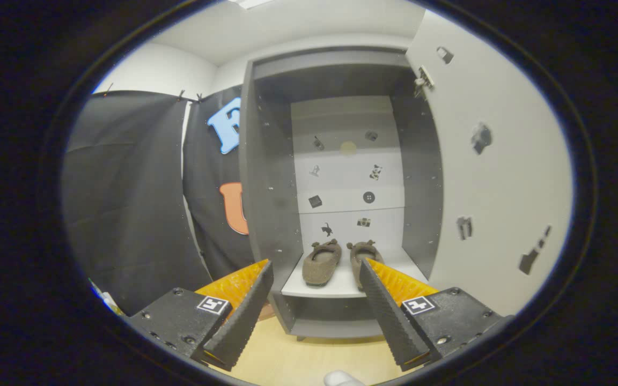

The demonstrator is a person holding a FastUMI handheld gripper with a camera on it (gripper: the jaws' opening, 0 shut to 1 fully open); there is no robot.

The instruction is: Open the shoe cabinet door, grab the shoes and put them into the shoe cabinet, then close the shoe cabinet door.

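Cabinet (269, 177) door (497, 171) swung open to the right; both shoes (322, 261) side by side on the shelf (336, 287). Gripper (314, 289) jaws open, empty, just short of the shelf.

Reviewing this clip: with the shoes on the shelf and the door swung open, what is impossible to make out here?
- Right brown fuzzy slipper: its front is covered by a finger of the open gripper, gripper view.
- Small dark stickers on the grey shoe cabinet's pale back panel: too small to identify.
- Lower compartment under the white shelf: shadowed, contents unclear.
- Open white cabinet door: its handle side is cut off.
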